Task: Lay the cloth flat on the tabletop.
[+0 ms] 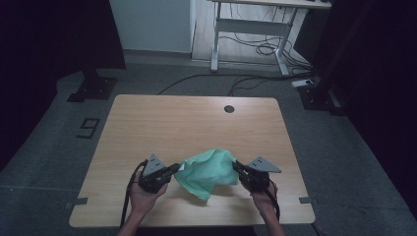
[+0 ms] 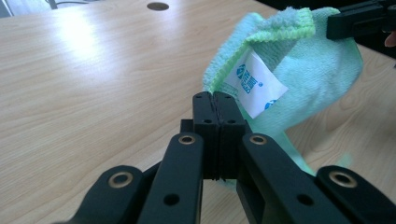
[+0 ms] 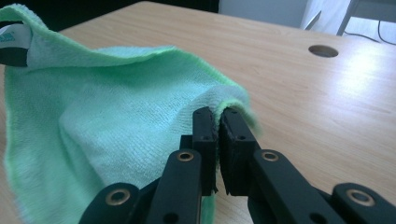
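Near the surface's front edge, both hands hold a green cloth aloft, left gripper and right gripper fingers clamped on opposite edges; the left gripper view reveals its white label.

We reach in from the near edge of the frame with both forearms bare, one hand wrapped around each tool. Our left hand grips the body of the left gripper, whose black jaws point inward and slightly away from us, pressed flat together on a pinch of green cloth. Our right hand mirrors it: the right gripper angles inward toward its partner, its jaws clamped on the opposite edge of the fabric. A grey three-cornered plate rides on top of each tool, and a dark cable loops back along each wrist. The two jaw tips face each other, apart.
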A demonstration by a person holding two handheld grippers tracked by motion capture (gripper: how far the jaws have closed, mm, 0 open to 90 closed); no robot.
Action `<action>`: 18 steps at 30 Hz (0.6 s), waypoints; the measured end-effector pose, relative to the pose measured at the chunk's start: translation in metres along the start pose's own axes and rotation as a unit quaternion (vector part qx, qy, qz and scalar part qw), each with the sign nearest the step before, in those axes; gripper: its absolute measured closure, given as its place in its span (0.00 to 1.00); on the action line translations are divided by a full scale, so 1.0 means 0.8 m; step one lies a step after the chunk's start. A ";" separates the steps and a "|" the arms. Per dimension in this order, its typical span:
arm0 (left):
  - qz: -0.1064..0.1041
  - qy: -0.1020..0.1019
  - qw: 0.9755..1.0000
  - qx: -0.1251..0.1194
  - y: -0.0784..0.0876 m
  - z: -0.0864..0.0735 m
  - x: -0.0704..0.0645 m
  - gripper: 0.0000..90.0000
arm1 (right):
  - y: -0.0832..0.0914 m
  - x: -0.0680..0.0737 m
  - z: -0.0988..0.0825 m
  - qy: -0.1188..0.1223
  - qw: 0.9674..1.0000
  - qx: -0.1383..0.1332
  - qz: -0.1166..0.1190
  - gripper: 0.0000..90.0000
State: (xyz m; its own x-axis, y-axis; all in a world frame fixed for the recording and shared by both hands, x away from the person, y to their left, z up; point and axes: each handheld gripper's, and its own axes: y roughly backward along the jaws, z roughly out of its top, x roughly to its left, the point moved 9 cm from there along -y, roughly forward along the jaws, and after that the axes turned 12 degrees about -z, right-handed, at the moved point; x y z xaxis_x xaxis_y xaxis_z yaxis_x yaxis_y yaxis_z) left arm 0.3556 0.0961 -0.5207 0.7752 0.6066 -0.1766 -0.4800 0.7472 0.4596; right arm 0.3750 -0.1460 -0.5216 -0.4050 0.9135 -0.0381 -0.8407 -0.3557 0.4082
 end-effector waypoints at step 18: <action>-0.021 0.002 1.000 -0.022 0.027 0.010 -0.009 0.99 | 0.025 0.001 0.022 -0.002 0.999 -0.036 0.007 0.95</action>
State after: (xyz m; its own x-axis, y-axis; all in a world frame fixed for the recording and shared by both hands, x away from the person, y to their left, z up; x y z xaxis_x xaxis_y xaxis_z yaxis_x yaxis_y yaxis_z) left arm 0.3430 0.1060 -0.5027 0.7933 0.5760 -0.1973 -0.4654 0.7826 0.4134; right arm 0.3641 -0.1489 -0.4975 -0.4162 0.9088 -0.0286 -0.8585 -0.3824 0.3416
